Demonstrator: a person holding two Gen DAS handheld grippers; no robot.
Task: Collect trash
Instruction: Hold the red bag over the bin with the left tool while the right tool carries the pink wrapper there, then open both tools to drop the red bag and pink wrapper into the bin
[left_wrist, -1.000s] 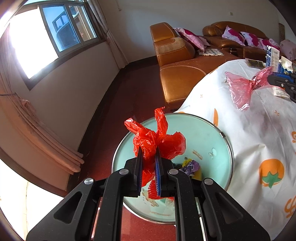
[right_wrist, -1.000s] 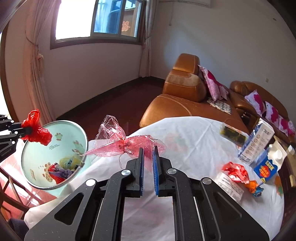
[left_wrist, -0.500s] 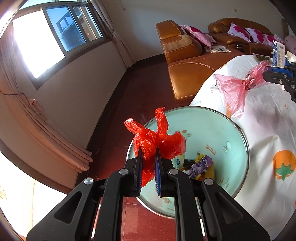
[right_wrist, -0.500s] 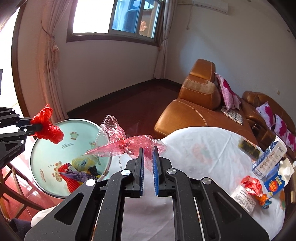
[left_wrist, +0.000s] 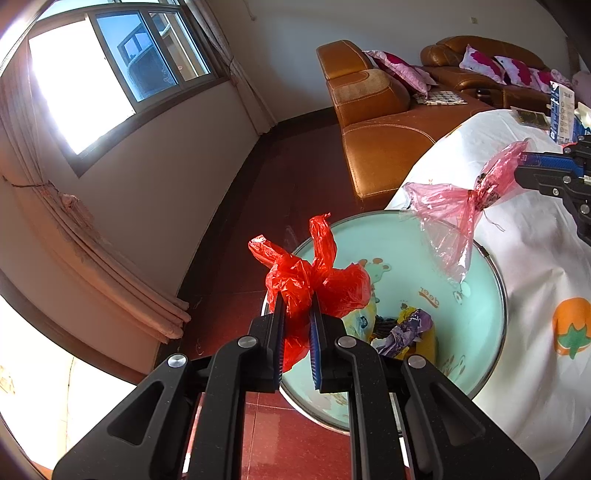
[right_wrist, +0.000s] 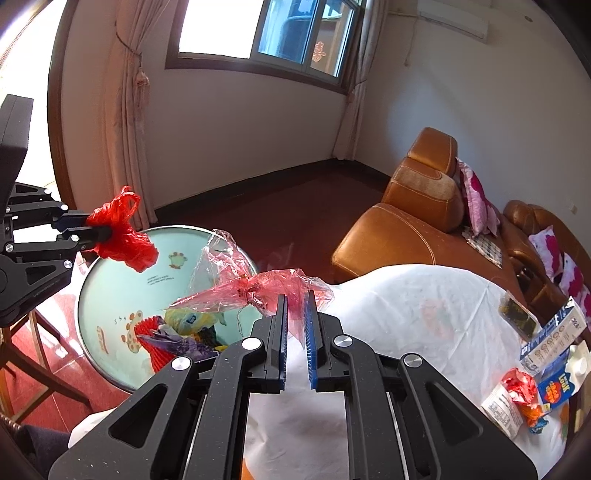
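Over the mint-green bin (left_wrist: 406, 266), left hand-held gripper (left_wrist: 297, 314) pinches a red plastic bag (left_wrist: 314, 280); right hand-held gripper (right_wrist: 295, 310) clamps a pink plastic bag (right_wrist: 273, 286) near the rim. Centre each before letting go.

Readable text, not much:
- "deer" printed in orange, upside down, on inner wall of mint green bin (left_wrist: 406, 258), right of left fingers.
- "Look" in yellow on small blue carton (right_wrist: 554, 387), far right of right fingers.
- Red 囍 sticker (right_wrist: 319, 51) on window pane, high above right fingers.
- Small dark print line inside bin, too tiny to read.
- Tall blue-white carton (right_wrist: 554, 334) has row of circles, print unreadable.
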